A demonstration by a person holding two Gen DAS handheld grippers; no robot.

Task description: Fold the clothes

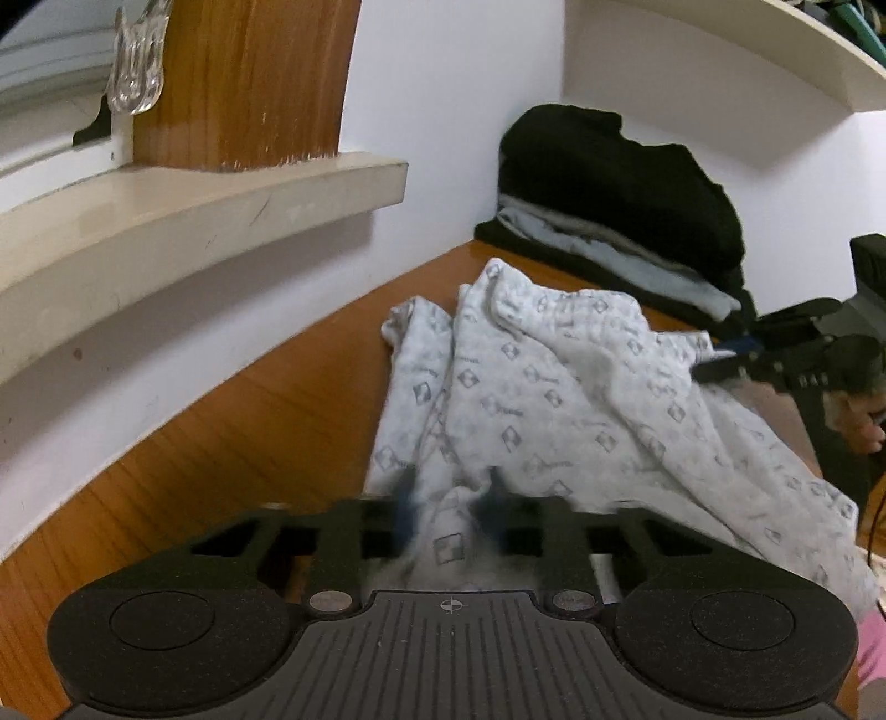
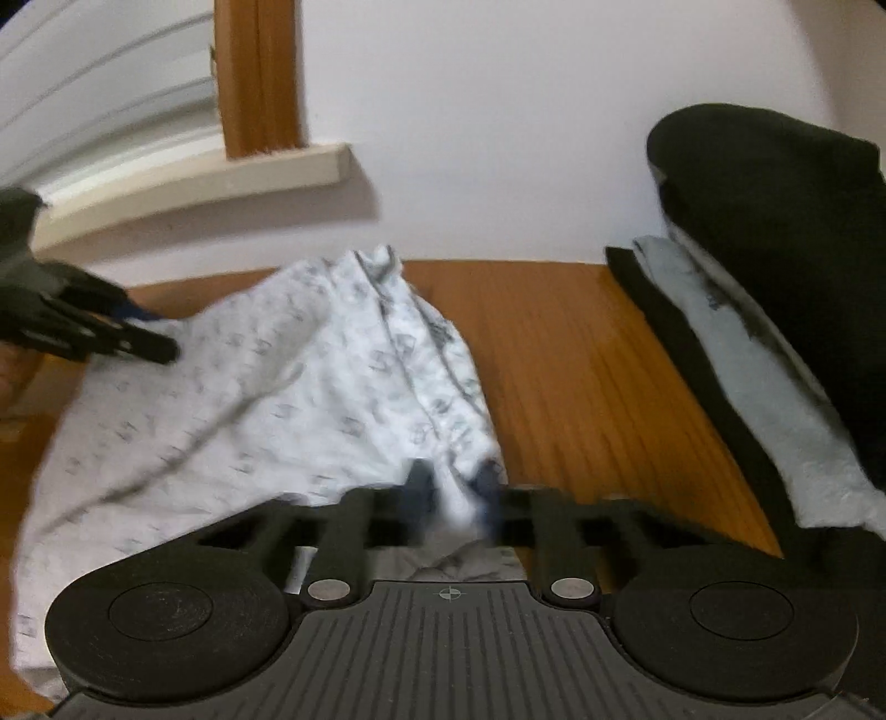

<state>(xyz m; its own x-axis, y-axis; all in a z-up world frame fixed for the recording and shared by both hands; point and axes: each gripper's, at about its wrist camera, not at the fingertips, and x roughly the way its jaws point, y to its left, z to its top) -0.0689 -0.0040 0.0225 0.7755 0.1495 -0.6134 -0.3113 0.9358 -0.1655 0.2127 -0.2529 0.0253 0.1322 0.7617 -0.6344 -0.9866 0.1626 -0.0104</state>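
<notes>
A white garment (image 1: 554,387) with a grey diamond print lies crumpled on the wooden table (image 1: 249,432). My left gripper (image 1: 449,498) is shut on a fold at the garment's near edge, and cloth bunches up between its dark pads. In the right wrist view the same garment (image 2: 277,376) spreads to the left. My right gripper (image 2: 453,487) is shut on a pinch of its near right corner. Each gripper also shows in the other's view: the right gripper (image 1: 720,365) on the cloth's right side, the left gripper (image 2: 111,332) on its left side.
A stack of folded clothes (image 1: 609,183), black on top with grey beneath, stands in the table's far corner against the white wall; it fills the right of the right wrist view (image 2: 775,249). A cream window sill (image 1: 221,205) juts out over the table's left side. A shelf (image 1: 747,50) hangs above the stack.
</notes>
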